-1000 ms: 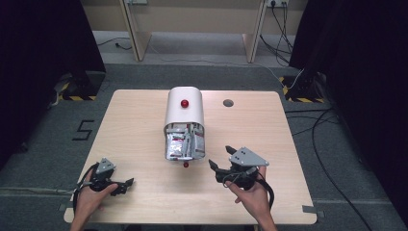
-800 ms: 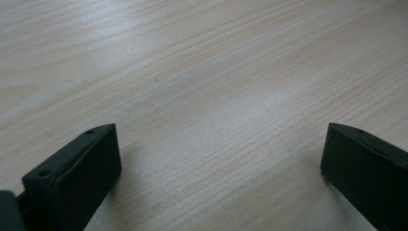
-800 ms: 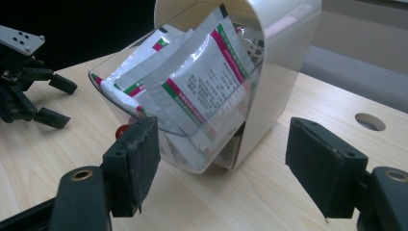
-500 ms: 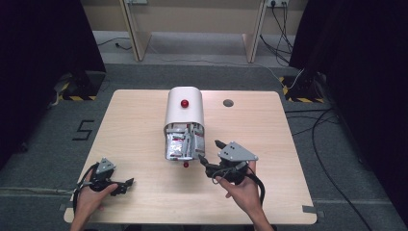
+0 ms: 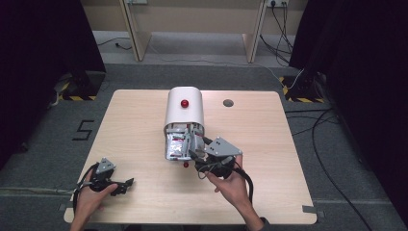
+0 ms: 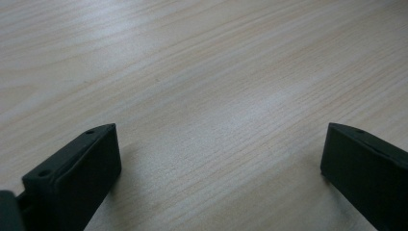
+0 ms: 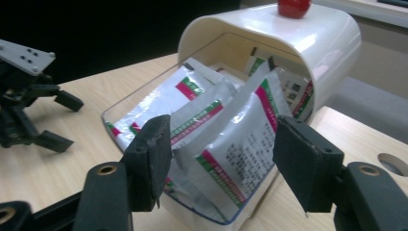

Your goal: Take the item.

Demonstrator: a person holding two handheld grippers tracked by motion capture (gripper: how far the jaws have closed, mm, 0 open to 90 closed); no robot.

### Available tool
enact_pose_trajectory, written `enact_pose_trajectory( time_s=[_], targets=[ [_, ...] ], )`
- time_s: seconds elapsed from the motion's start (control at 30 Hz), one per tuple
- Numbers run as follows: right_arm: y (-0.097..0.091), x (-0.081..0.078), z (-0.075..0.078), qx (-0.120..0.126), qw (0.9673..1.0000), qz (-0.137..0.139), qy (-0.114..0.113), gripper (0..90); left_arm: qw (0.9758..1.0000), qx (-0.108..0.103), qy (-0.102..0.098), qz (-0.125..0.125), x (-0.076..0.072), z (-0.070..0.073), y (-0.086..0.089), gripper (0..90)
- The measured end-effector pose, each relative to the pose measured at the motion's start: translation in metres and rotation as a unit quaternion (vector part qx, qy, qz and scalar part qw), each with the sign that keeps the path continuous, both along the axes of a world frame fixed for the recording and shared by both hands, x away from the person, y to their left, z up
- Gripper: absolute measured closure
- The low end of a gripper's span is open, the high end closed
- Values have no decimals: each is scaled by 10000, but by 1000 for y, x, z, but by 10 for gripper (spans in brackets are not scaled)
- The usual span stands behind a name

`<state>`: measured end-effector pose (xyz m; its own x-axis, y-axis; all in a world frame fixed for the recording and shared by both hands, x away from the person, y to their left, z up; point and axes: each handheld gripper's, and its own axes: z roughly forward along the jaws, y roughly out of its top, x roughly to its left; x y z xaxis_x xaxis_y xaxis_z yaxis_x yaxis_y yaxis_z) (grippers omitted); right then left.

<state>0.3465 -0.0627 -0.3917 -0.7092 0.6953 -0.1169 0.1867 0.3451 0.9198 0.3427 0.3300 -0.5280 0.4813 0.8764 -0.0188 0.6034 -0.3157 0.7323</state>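
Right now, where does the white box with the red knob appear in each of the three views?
High view: the white box lies at the table's middle, its open end toward the person.
Left gripper view: bare table wood between the jaws.
Right gripper view: the box fills the upper middle, sachets spilling from it between the jaws.
Shared landmark: the red knob on its top.

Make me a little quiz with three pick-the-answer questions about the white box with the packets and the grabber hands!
1. Where is the white box?
A near the table's middle
B on the floor
C at the left edge

2. What colour is its knob?
A blue
B red
C yellow

3. The right gripper is:
A shut tight, nothing between
B pressing on the knob
C open around a packet

Answers: 1 A, the high view shows it mid-table; 2 B, the knob is red; 3 C, its fingers, just closing, stand either side of the packet, apart from it.
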Motion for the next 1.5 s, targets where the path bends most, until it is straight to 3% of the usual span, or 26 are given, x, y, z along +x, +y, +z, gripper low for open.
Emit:
enact_pose_trajectory(
  time_s=[0.4,0.7,0.9,1.13,1.27,1.5],
  targets=[
    [-4,3,1,-163,9993,-226,-234,544,10000,0,1,1,0,0,0,0],
    [2,8,-10,-255,9988,-276,-311,595,10000,-1,1,2,0,0,0,0],
    [4,7,-12,-366,9980,-256,-444,661,10000,0,0,1,0,0,0,0],
    [-1,9,-14,-273,9981,-233,-505,748,10000,-1,3,3,0,0,0,0],
    [-1,8,-13,-355,9975,-151,-587,785,10000,2,0,0,0,0,0,0],
    [-7,2,-4,-239,9969,-26,-747,843,10000,7,7,0,0,0,0,0]
  ],
)
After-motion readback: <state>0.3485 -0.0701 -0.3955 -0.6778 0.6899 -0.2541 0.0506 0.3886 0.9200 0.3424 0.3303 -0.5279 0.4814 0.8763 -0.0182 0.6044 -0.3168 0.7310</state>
